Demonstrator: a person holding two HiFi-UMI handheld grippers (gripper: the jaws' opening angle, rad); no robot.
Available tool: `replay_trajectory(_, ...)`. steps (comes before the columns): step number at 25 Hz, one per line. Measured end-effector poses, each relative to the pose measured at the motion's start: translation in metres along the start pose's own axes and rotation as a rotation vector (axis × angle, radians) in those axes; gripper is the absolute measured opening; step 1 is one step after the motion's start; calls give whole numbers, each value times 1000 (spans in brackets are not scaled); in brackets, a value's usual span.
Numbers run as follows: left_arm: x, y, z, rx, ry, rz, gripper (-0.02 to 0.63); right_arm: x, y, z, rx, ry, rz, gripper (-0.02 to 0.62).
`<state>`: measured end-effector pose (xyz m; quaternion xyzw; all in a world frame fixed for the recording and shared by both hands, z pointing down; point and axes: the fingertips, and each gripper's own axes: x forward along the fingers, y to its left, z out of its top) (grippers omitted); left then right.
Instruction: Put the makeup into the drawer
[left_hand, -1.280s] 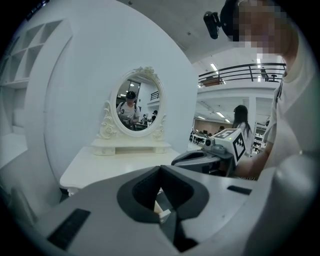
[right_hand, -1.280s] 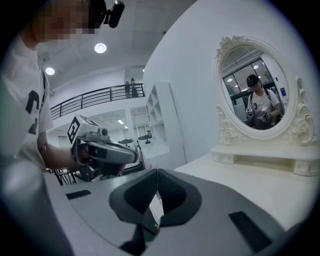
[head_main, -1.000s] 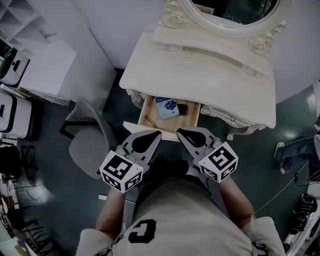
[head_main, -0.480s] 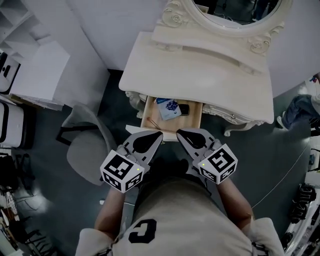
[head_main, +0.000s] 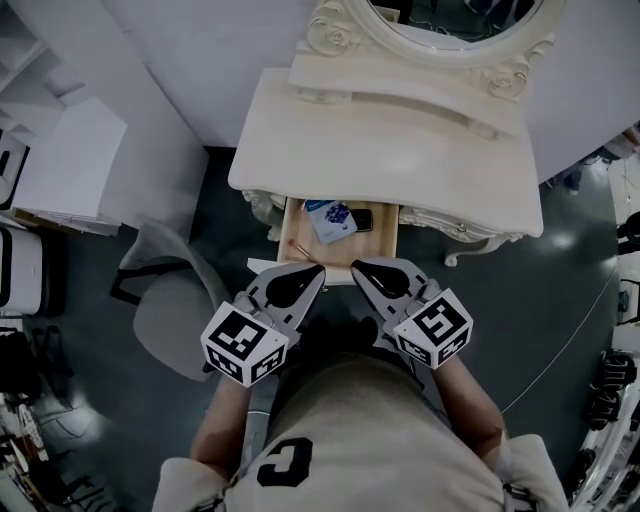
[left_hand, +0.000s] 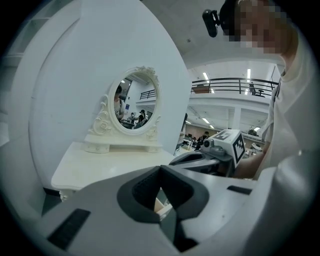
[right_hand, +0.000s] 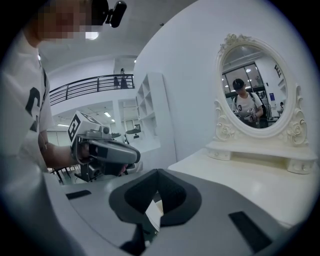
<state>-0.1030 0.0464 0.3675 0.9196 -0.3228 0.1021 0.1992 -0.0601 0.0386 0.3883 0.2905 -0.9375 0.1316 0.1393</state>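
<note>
Only one bit of writing reads here: a big "C" on the person's shirt (head_main: 283, 462). Print on the blue packet (head_main: 332, 217) is too small to make out. The head view has the open drawer (head_main: 382, 246) under the surface (head_main: 400, 150), with the packet and a dark compact (head_main: 364, 219) lying inside. The gripper views instead catch the mirror (left_hand: 134, 102) face-on. The left claw (head_main: 316, 269) and right claw (head_main: 358, 264) are both pressed together and empty, by the drawer front.

Open light-wood drawer (head_main: 297, 226) with a blue-and-white packet (head_main: 332, 218), a small dark case (head_main: 365, 220) beside it, a thin stick (head_main: 305, 247).
</note>
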Motion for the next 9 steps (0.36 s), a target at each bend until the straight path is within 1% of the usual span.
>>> replay_trajectory(9,2,2,-3,-12,0,4,52,3,-1,-3,-3,12,10,28)
